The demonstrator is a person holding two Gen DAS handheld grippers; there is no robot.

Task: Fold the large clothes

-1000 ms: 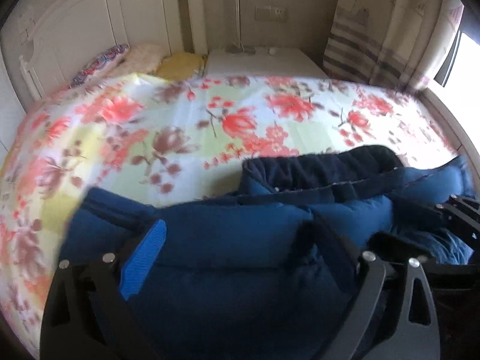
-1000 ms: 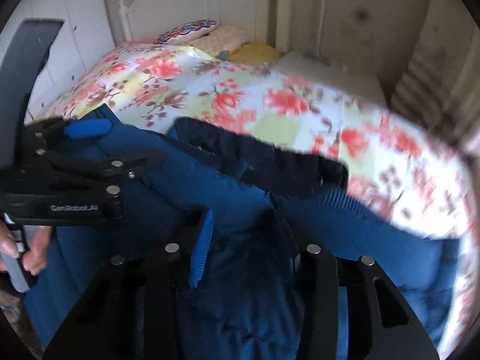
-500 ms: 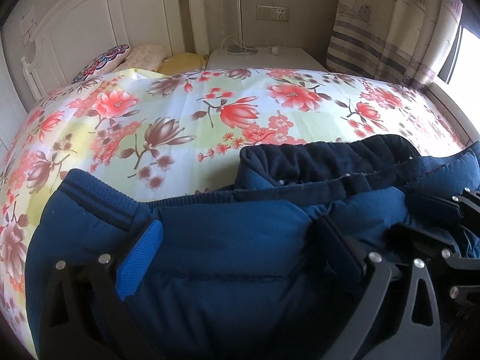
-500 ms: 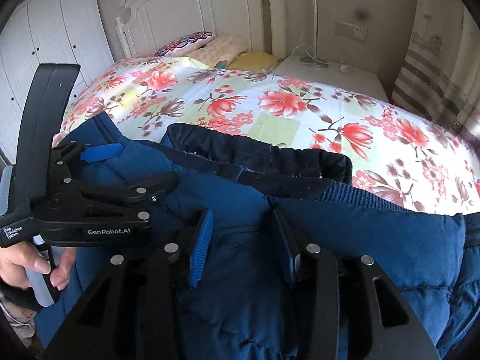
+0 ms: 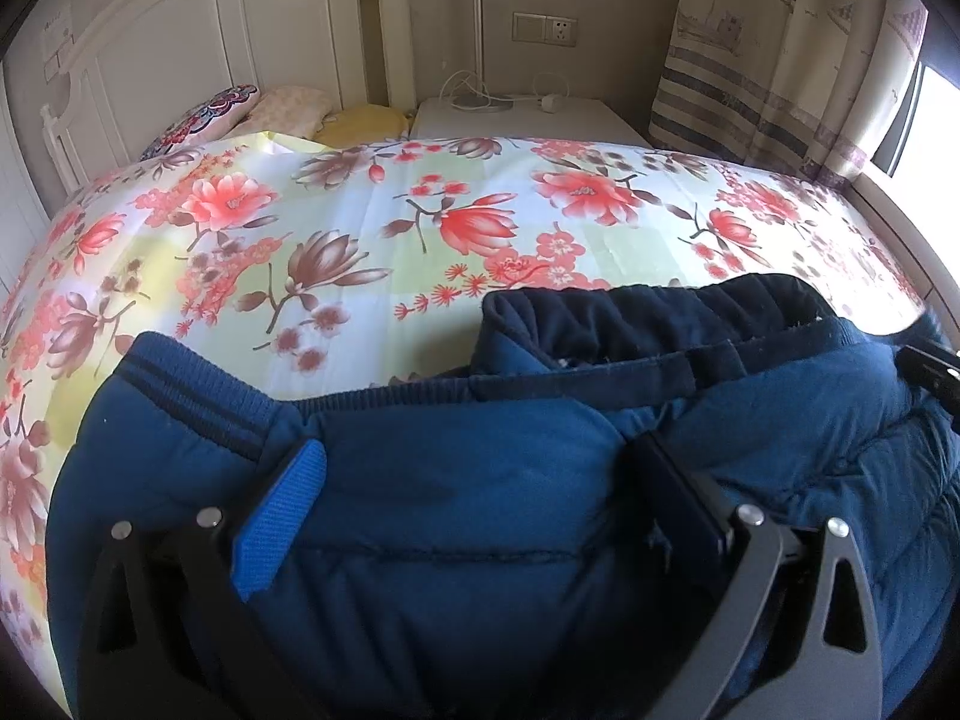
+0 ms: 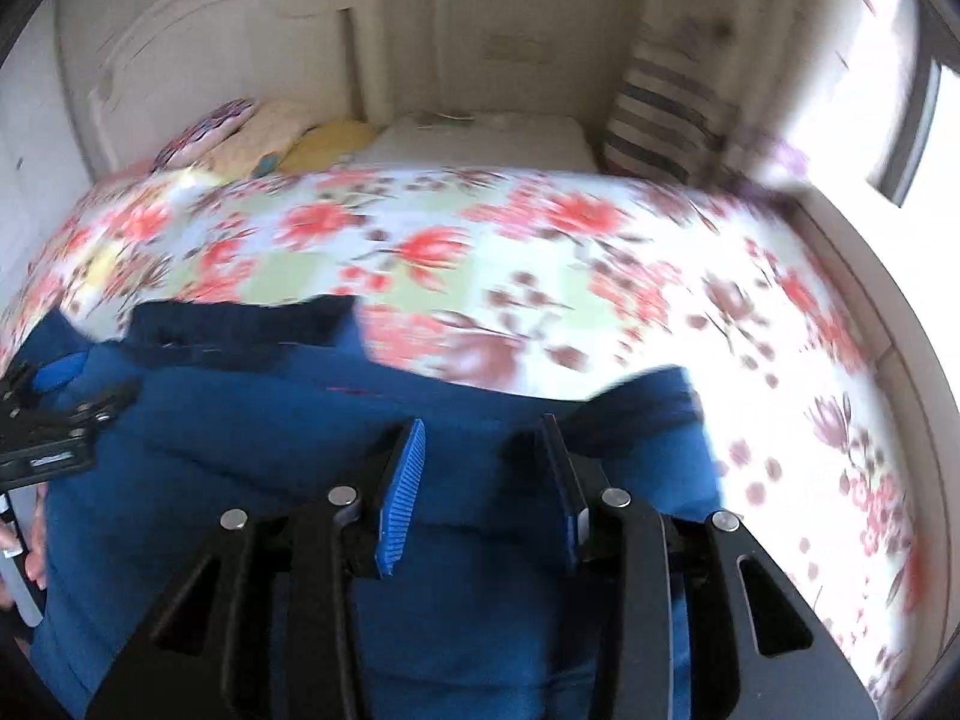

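A dark blue padded jacket (image 5: 456, 480) with a darker navy collar (image 5: 648, 324) lies across the near part of a floral bed. My left gripper (image 5: 474, 504) has its fingers spread wide over the jacket's quilted body, which bulges between them. My right gripper (image 6: 480, 480) is closed down on a thick fold of the same jacket (image 6: 270, 420). The right wrist view is blurred. The left gripper also shows at the left edge of the right wrist view (image 6: 54, 420), and a tip of the right gripper at the right edge of the left wrist view (image 5: 930, 372).
The floral bedspread (image 5: 420, 228) stretches beyond the jacket. Pillows (image 5: 288, 114) lie by the white headboard (image 5: 198, 48). A white nightstand (image 5: 516, 114) stands behind the bed, a striped curtain (image 5: 750, 72) and a window at the right.
The right gripper has swung to the right along the jacket, now near its right end. The left gripper has stayed on the jacket, with the jacket settling flatter on the bed.
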